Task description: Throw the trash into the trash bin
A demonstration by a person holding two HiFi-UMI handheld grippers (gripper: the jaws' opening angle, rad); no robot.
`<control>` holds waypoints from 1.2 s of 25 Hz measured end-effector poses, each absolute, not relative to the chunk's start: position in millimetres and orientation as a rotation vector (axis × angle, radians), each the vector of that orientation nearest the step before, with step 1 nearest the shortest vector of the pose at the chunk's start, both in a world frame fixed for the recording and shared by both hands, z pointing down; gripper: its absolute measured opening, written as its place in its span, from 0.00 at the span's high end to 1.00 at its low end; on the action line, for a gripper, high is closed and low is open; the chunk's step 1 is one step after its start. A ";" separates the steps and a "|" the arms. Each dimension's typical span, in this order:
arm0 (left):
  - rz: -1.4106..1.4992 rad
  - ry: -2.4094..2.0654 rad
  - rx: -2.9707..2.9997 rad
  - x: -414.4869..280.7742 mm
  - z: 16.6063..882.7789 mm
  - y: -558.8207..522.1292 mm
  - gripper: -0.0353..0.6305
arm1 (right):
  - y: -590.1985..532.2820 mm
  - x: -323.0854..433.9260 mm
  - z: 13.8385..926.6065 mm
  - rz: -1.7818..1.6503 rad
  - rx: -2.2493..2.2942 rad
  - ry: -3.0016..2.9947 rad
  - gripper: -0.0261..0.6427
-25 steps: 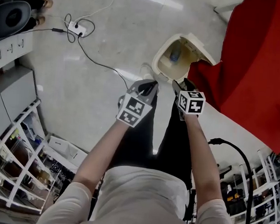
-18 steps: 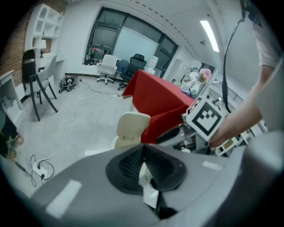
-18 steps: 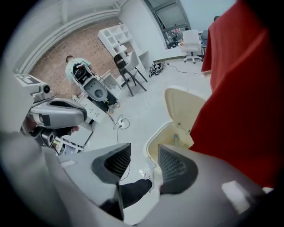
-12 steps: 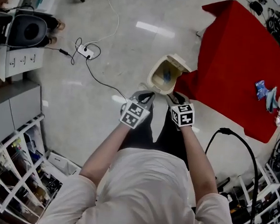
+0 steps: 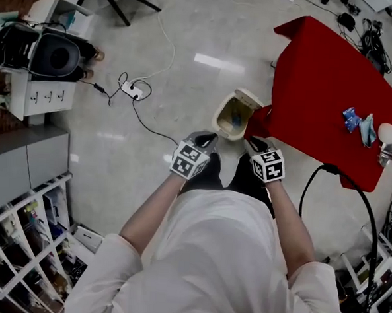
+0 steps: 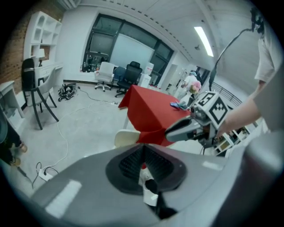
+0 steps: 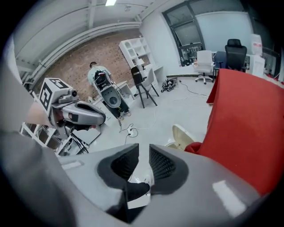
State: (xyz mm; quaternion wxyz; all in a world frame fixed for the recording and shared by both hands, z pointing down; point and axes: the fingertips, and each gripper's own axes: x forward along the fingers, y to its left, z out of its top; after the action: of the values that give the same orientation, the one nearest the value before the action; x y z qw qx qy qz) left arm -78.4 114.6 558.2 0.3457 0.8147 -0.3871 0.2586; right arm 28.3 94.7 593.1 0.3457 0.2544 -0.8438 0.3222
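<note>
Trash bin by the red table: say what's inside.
Inside the trash bin lies a small blue item; part of the bottom is covered from this angle.

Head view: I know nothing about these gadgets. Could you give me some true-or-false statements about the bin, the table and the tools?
1. The trash bin has its lid up. True.
2. The bin stands on top of the red table. False: it stands on the floor beside the red table.
3. The right tool grips a piece of trash. False: nothing is between its jaws, which have just been closing and stand a little apart.
4. A power strip lies on the floor. True.
5. The red table is bare. False: blue items lie on it.
</note>
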 end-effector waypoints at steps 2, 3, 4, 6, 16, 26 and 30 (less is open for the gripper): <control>0.674 -1.004 2.139 -80.0 547.9 115.5 0.94 | 97.3 25.6 579.8 0.814 0.652 -2.210 0.89; 0.677 -0.999 2.151 -79.9 543.5 117.4 0.94 | 100.2 23.4 573.9 0.807 0.647 -2.224 0.93; 0.680 -0.992 2.163 -78.9 538.8 120.4 0.94 | 104.6 21.2 568.1 0.803 0.639 -2.239 0.96; 0.681 -0.974 2.178 -75.7 528.7 127.5 0.94 | 114.8 17.6 556.0 0.795 0.619 -2.266 0.96; 0.721 -0.875 2.241 -58.4 498.2 134.5 0.94 | 116.4 16.5 518.5 0.731 0.633 -2.308 0.96; 0.719 -0.807 2.284 -71.9 488.7 142.1 0.94 | 123.3 2.0 510.4 0.720 0.688 -2.290 0.96; 0.732 -0.815 2.297 -82.2 487.1 139.7 0.94 | 125.0 -1.0 510.3 0.719 0.742 -2.280 0.96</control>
State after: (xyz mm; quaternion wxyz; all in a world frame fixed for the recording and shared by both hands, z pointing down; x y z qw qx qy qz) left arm -82.2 139.7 487.1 0.2939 0.8627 -0.3062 0.2749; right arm -1.0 125.0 510.3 0.3140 0.2814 -0.8648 0.2727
